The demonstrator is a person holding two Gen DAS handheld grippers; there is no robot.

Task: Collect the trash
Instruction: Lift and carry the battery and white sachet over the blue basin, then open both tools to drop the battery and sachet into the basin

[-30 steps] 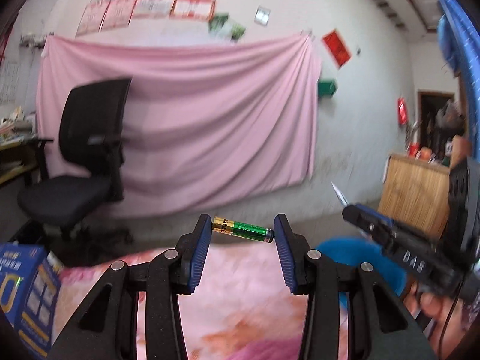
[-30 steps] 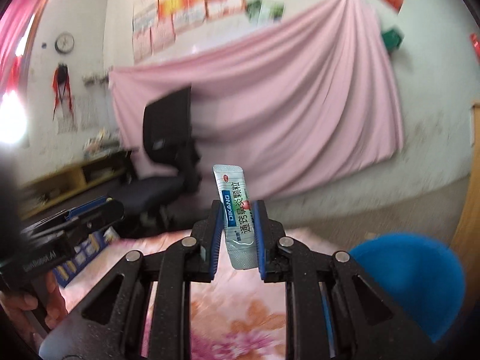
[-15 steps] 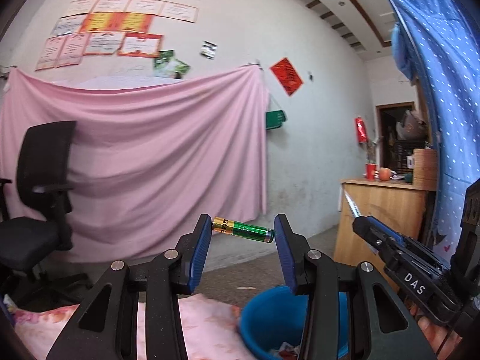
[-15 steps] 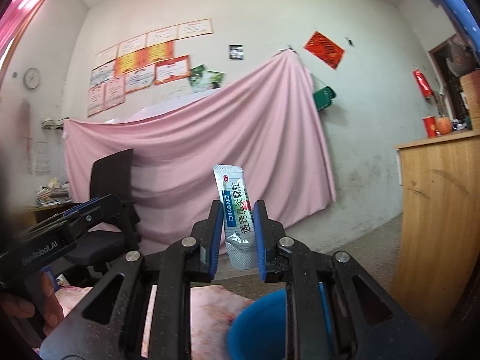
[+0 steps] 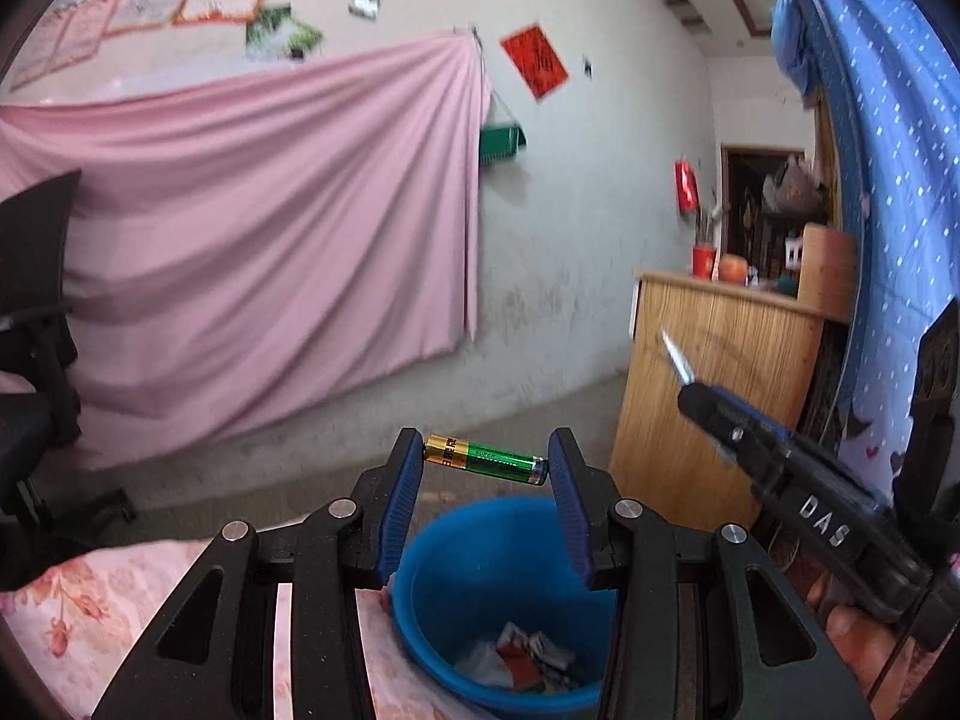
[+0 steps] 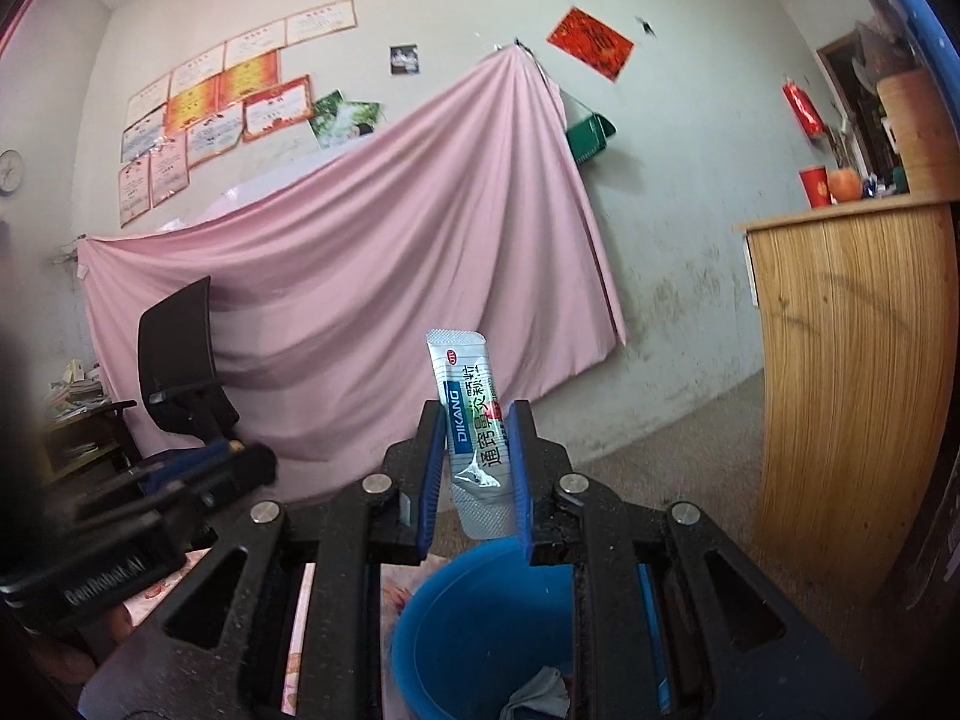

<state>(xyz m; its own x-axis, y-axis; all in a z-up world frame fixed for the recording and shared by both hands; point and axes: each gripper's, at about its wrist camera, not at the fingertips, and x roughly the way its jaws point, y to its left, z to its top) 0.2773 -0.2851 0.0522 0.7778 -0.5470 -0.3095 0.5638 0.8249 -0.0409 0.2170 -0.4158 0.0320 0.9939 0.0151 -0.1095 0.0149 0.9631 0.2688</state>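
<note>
Pink flowered cloth (image 5: 120,588) covers the surface nearest both cameras, and a blue bucket (image 5: 456,546) stands at its edge, already holding scraps of paper and wrappers.

Just above that bucket, the left gripper (image 5: 485,461) is closed on a small green and gold battery (image 5: 486,459), pinched end to end between the two blue pads so that it bridges the gap and tilts a little down to the right. That grip looks chancy: a battery is hard, smooth and dense for its size, and held only by its two tips it could pivot or pop out. Taking it across its round body would be the safer hold.

Beside it, the right gripper (image 6: 477,450) is clamped nearly shut on a silver and blue sachet (image 6: 474,420), standing upright with its top sticking out above the pads and its lower end hanging over the bucket rim (image 6: 474,558). A sachet like this is light, thin and floppy, with slick foil, so a flat pinch across its middle suits it, and it will likely flutter as it falls.

Farther off stand a wooden counter (image 6: 852,360), a black office chair (image 6: 180,366) and a pink sheet (image 6: 360,276) pinned across the wall.
</note>
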